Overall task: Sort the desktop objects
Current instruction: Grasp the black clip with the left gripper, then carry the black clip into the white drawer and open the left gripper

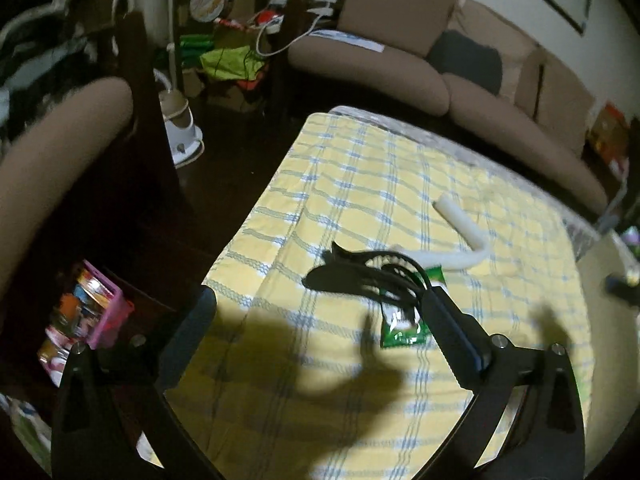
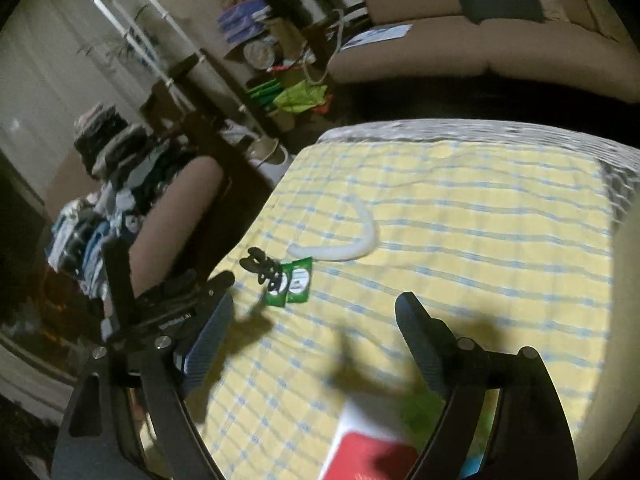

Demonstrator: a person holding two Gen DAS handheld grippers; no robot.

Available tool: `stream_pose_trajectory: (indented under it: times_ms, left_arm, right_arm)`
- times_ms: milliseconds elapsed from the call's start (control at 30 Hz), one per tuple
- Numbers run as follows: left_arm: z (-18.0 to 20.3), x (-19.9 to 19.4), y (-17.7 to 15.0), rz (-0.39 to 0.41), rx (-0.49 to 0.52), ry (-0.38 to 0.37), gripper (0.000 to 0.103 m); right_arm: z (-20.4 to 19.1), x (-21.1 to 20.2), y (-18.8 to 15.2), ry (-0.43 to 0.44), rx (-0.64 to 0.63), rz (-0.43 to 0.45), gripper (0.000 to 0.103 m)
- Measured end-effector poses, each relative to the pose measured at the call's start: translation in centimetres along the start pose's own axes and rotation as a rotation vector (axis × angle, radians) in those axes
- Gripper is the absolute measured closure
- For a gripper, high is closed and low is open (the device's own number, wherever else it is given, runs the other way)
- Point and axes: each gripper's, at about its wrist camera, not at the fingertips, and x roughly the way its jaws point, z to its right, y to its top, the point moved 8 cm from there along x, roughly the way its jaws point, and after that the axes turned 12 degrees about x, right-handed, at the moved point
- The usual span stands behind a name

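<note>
The black cable bundle (image 1: 372, 276) is hanging looped and blurred at one finger of the spread left gripper (image 1: 320, 308), above green packets (image 1: 404, 324) on the checked yellow cloth (image 1: 360, 184), while the right gripper (image 2: 316, 308) is hovering with fingers apart, and farther a white curved tube (image 1: 464, 236) is lying.

No text, brand, number or sign can be read with any certainty. A short line of pale lettering is printed on the black body of the left gripper (image 2: 224, 280) as seen from the right wrist view, but it is too blurred to be made out. White label patches are carried on the green packets (image 2: 298, 282) lying on the checked cloth (image 2: 480, 240), and their print is likewise too small and soft to be read.
</note>
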Motion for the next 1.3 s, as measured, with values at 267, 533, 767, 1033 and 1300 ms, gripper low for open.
stream_pose_trajectory:
  times_ms: [267, 533, 767, 1033, 1300]
  left_arm:
    - [-2.1, -0.6, 0.7, 0.077, 0.039, -0.121, 0.006]
    - [0.6, 2.0, 0.6, 0.038, 0.359, -0.105, 0.035]
    - [2.2, 3.9, 0.2, 0.006, 0.392, -0.187, 0.057]
    - [2.6, 2.2, -0.1, 0.036, 0.370, -0.226, 0.064]
    - [7.0, -5.1, -0.1, 0.110, 0.384, -0.286, 0.064]
  right_arm:
    - [-4.0, 8.9, -1.9, 0.068, -0.068, -0.070, 0.021]
    - [-4.9, 12.9, -2.0, 0.048, -0.124, -0.095, 0.038]
    - [-5.6, 15.7, -2.8, 0.031, -0.140, -0.160, 0.077]
    - [-6.1, 13.9, -2.6, 0.052, -0.144, -0.136, 0.080]
    - [-6.9, 6.0, -3.5, 0.100, -0.151, -0.108, 0.080]
